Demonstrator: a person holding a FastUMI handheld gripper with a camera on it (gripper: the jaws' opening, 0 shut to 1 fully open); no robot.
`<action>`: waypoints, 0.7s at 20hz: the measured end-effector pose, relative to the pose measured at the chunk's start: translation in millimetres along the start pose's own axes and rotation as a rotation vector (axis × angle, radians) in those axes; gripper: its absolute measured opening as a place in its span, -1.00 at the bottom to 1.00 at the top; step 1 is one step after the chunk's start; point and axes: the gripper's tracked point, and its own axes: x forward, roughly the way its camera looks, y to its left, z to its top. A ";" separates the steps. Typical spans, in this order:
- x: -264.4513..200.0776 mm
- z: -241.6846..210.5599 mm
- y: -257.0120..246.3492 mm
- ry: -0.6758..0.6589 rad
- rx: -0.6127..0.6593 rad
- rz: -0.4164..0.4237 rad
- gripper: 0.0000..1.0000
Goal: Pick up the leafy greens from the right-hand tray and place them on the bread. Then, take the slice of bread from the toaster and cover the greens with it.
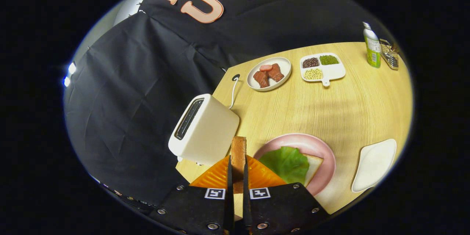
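Jaws clamped narrow on a toasted brown bread slice, held upright, edge-on. Just ahead-right: crinkled green lettuce leaf lying on white bread on a round pink plate. Ahead-left: cream two-slot toaster. Judgement: swing right, tip the slice flat.

**Toast in my grip, greens on the bread**

My gripper has both fingers pressed on a slice of bread, held upright on edge so that I see its browned crust rising between them. Just ahead and to the left stands the toaster, cream-coloured and tilted in my view, its dark slot facing up. Ahead to the right, the leafy greens lie flat as one bright green, crinkled leaf on the bottom bread, a pale slice with a corner poking out from under the leaf. Further right lies the white right-hand tray.
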 end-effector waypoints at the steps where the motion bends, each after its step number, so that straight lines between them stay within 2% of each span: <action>1: 5.5 -3.2 -7.1 0.012 0.010 0.003 -0.81; 6: 10.1 -24.1 -38.2 0.046 0.056 -0.009 -0.80; 10: 10.0 -40.7 -75.9 0.070 0.045 -0.092 -0.81; 14: 12.8 -45.1 -84.8 0.075 0.052 -0.094 -0.80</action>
